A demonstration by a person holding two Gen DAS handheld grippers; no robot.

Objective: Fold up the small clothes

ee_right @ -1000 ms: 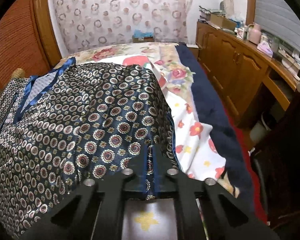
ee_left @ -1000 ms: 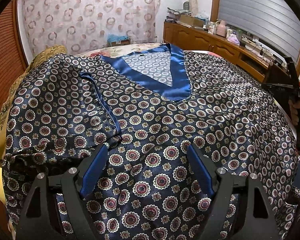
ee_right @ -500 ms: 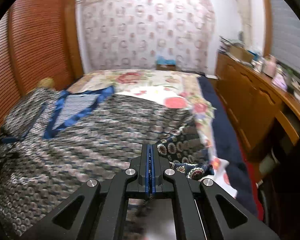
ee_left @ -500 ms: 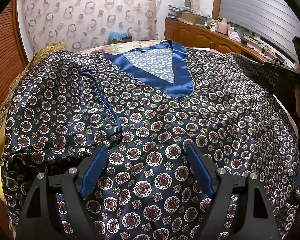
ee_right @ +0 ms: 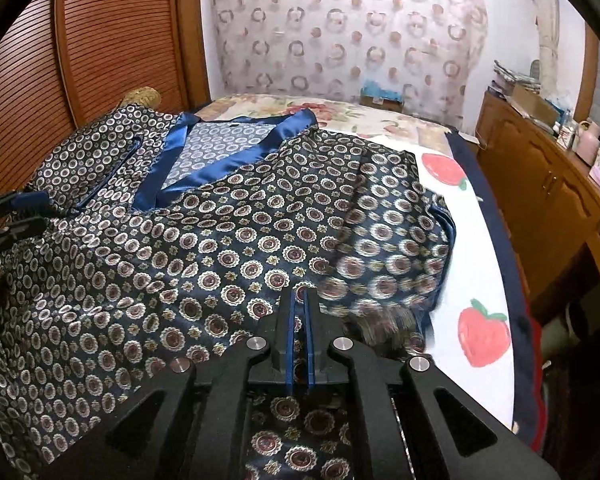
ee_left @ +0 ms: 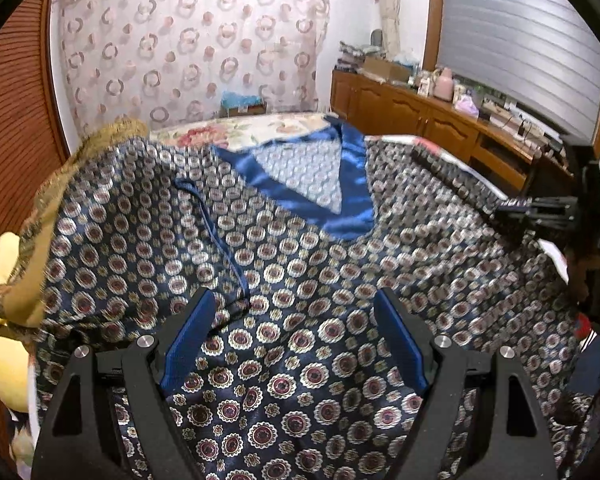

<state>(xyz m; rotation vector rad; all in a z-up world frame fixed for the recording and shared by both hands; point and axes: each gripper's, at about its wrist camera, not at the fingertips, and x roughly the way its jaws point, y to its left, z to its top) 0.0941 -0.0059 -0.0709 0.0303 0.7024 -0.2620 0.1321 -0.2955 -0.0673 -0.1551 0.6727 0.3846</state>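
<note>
A dark blue patterned satin garment with a bright blue V-neck band lies spread on the bed. My left gripper is open, its blue pads hovering low over the lower front of the cloth. My right gripper is shut on the garment's right side, which it has carried over onto the body; a doubled fold lies to its right. The right gripper also shows at the right edge of the left wrist view.
The bed has a floral sheet with red fruit prints and a navy border. A wooden cabinet with clutter runs along the right. A wooden slatted wall is on the left. A yellow soft item lies at the left edge.
My right gripper swung left with the garment's right edge, folding that side over the body. My left gripper stayed open in place, rising slightly.
</note>
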